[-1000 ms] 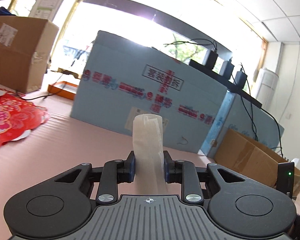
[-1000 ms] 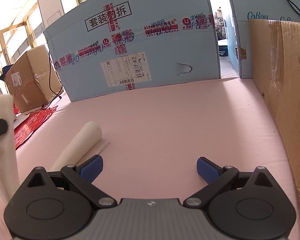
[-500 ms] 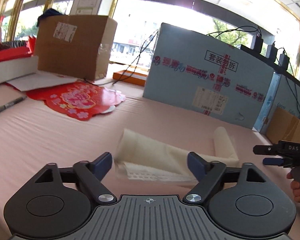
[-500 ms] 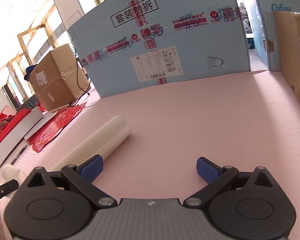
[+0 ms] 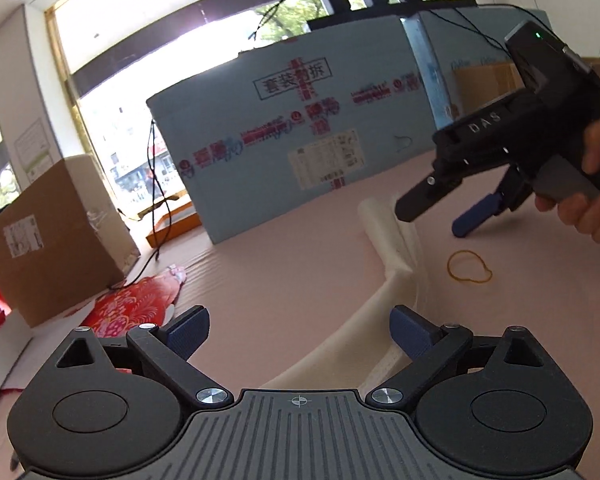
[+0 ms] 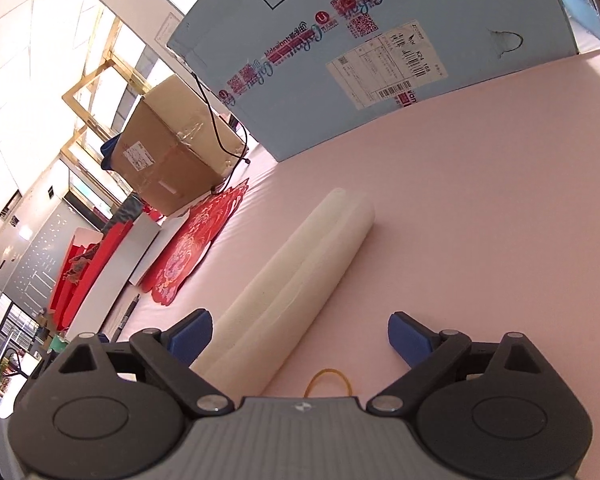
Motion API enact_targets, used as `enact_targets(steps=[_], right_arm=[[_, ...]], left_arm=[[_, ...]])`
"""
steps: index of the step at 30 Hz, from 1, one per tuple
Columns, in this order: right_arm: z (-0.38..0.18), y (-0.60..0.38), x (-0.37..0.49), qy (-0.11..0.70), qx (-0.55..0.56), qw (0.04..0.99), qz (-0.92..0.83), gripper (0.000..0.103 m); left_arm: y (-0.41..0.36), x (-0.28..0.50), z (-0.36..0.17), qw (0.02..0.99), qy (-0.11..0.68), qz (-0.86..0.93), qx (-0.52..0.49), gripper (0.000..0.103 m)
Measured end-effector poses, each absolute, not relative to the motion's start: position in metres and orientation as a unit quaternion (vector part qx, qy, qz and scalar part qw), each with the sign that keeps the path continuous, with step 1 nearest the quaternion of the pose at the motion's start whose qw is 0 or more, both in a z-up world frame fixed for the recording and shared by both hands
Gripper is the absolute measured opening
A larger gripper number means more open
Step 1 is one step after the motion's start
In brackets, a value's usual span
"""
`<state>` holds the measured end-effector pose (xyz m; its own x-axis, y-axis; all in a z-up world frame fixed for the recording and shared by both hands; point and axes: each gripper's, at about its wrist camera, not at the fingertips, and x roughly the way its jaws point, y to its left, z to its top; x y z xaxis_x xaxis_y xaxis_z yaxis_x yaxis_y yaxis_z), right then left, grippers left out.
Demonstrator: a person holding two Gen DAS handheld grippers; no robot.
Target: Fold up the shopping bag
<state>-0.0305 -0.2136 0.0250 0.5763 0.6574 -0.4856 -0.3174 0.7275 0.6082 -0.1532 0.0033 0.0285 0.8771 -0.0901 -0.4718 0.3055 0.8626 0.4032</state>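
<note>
The rolled bag (image 6: 300, 280) lies on the pink table (image 6: 480, 200), running between the left gripper's (image 5: 300, 330) just-opened jaws, ungripped. It runs lengthwise away, just left of the right gripper (image 6: 300, 336), whose spread jaws have been closing on nothing.

"套装勿拆", "kidswant" on blue box (image 6: 380, 48); "DAS" on right gripper (image 5: 456, 216).

The rolled bag (image 6: 296, 280) lies on the table (image 6: 480, 208), rubber band (image 6: 328, 380) just beside it, big box (image 6: 380, 40) behind.
</note>
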Motion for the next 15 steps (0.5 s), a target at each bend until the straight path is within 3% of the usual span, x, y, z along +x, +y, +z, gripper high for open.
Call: enact_targets(steps=[4,6,7,9,15], right_arm=[[0.02,-0.206,-0.026,0.37,0.237,0.854,0.281,0.048],[0.015,-0.206,-0.026,0.376,0.238,0.85,0.283,0.014],[0.013,-0.207,-0.027,0.38,0.241,0.847,0.282,0.013],[0.014,-0.212,-0.031,0.372,0.238,0.855,0.273,0.008],[0.029,-0.255,-0.048,0.33,0.253,0.876,0.245,0.005]], left_arm=[[-0.002,-0.143,0.019,0.921,0.267,-0.159,0.237,0.097],[-0.001,-0.138,0.016,0.915,0.287,-0.186,0.215,0.087],[0.0,-0.136,0.016,0.913,0.295,-0.196,0.202,0.081],[0.008,-0.129,0.02,0.912,0.315,-0.218,0.144,0.045],[0.011,-0.118,0.024,0.928,0.307,-0.185,0.103,0.045]])
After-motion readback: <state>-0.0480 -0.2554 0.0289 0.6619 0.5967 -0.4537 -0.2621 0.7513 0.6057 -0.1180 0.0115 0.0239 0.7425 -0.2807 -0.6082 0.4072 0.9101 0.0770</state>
